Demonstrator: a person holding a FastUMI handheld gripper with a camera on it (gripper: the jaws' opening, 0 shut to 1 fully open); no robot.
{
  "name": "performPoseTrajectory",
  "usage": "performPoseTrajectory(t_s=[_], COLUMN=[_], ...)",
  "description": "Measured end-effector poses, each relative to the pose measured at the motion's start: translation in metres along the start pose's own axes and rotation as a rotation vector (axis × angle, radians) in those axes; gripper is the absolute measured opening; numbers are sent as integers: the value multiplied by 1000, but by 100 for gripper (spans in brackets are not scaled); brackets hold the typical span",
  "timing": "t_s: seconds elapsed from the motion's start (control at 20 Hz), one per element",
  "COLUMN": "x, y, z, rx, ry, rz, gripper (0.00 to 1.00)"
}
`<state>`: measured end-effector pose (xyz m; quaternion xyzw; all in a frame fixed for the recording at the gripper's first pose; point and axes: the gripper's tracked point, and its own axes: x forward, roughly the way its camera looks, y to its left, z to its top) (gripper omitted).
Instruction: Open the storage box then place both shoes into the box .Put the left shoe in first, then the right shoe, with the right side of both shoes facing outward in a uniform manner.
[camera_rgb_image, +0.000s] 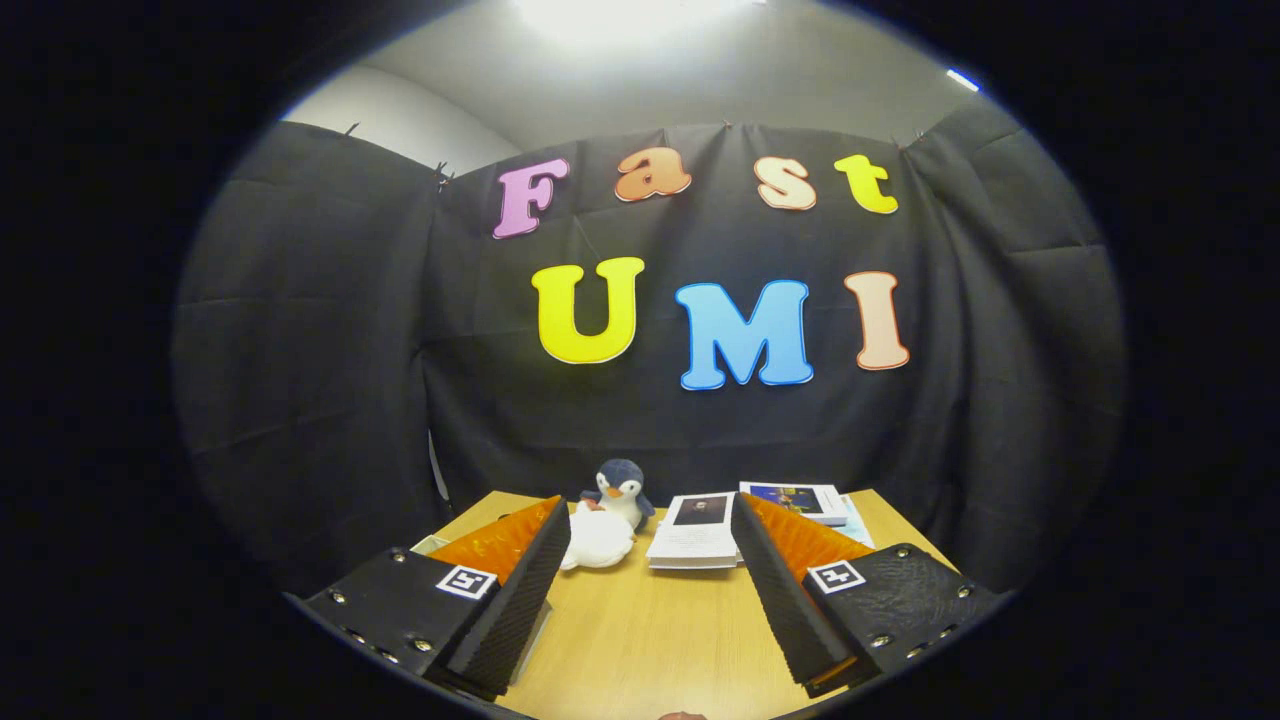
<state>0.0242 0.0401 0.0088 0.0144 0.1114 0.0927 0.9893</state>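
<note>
Wooden table (640, 640) between spread, empty fingers (520, 590); no readable labels.

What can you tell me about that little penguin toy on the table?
The penguin toy is a small plush with a dark blue-grey head and back, a white face and belly, and an orange beak. It sits upright on the far part of the wooden table, close to the black cloth wall. A white, soft-looking object lies against its front. A stack of booklets lies beside it. The gripper is open, its jaws spread with nothing between them.
</note>
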Motion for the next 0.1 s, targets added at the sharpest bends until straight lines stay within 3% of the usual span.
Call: performPoseTrajectory(t_s=[0.1], x=[2], y=[-3], z=[4], rx=[1], ry=[-11], rz=[-3], gripper=[98])
